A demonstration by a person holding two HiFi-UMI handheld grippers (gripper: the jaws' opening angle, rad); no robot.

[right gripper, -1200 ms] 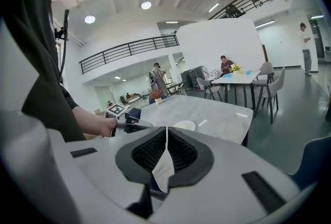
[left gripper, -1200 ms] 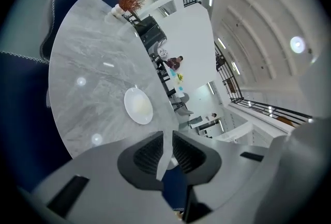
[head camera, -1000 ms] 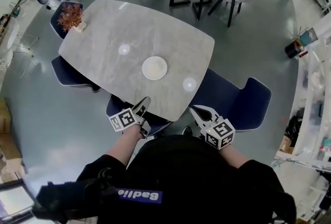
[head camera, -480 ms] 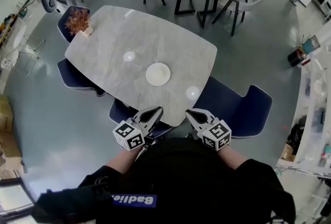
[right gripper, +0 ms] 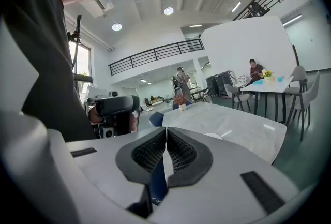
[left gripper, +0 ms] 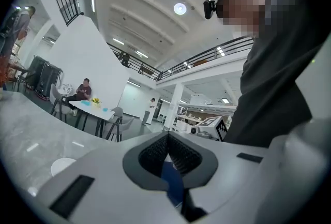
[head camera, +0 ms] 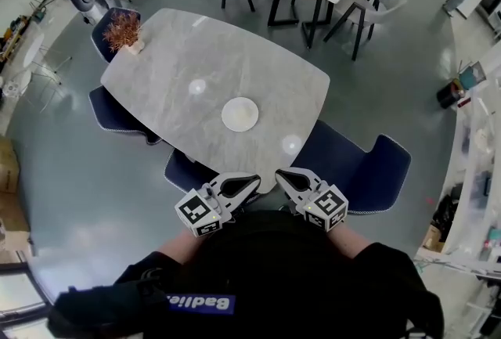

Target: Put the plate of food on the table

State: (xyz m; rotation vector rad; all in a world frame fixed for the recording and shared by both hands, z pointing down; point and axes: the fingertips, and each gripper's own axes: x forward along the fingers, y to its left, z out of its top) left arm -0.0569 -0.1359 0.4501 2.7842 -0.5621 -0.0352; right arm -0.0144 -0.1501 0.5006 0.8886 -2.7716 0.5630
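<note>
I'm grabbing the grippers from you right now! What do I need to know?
The left hand-held gripper is shut and empty, held close to the body just off the table's near edge.
The right hand-held gripper is shut and empty, right beside it.
The plate lies on the grey table, toward the near side, apart from both grippers. It is too small to tell what is on it.
Done: the plate is on the table.
Left: probably nothing.
</note>
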